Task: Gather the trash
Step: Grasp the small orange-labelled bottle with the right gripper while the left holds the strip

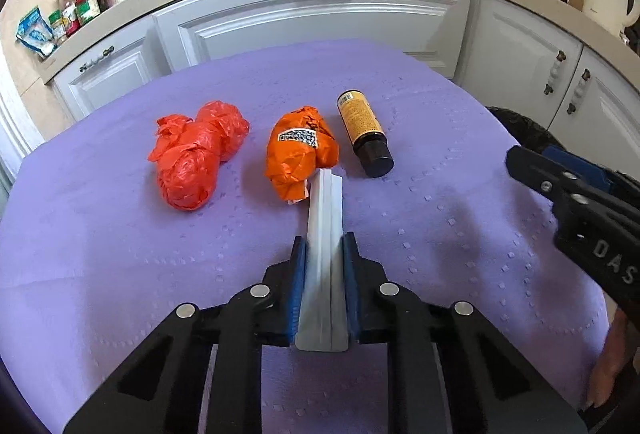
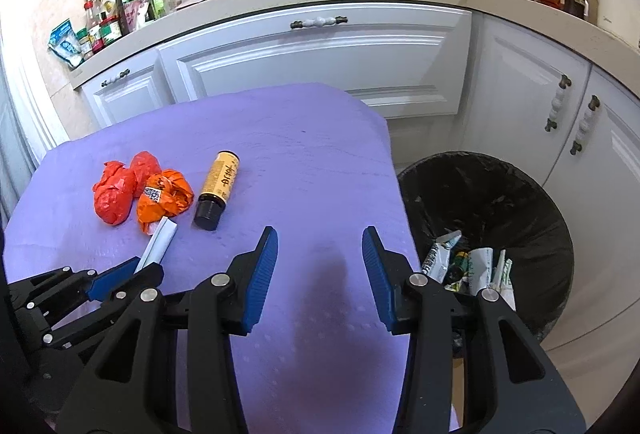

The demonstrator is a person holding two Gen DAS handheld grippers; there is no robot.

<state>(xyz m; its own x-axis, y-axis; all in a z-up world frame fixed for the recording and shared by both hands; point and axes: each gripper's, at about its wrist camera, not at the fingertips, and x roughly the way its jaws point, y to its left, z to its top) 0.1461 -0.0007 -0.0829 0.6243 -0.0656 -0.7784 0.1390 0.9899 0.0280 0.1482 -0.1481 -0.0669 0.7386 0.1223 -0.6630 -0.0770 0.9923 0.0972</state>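
The left gripper (image 1: 324,258) is clenched on a white box (image 1: 325,230) above the purple-covered counter (image 1: 120,254), so carrying it to the bin (image 2: 484,194) beside the counter comes next, while the right gripper (image 2: 320,266) hangs released, with 3 more pieces waiting.

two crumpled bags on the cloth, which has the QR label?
The orange bag, lying between the red bag and the bottle. A white QR sticker shows on top; the red one is plain.
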